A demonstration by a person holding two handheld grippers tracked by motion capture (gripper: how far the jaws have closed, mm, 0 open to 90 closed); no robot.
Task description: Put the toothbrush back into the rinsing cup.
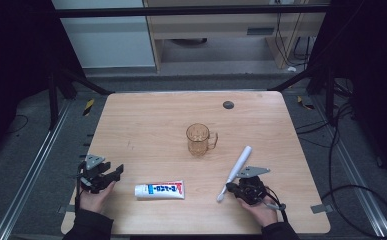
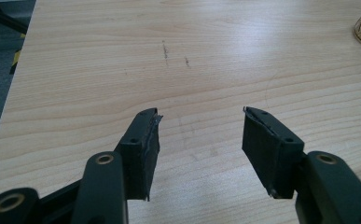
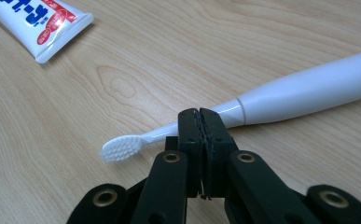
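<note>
Lying flat near the worktop's right front corner, the electric toothbrush (image 1: pixel 234 172) runs on a slant — bristle head toward the front edge, thick white handle toward the far right. The right gripper (image 3: pixel 200 114) sits just beside its thin neck, jaws pressed fully together at the neck's near side with nothing between them; whether the tips touch it cannot be told. The left gripper (image 2: pixel 200 135) rests near the left front corner, jaws spread wide over bare wood — gripping nothing.
</note>
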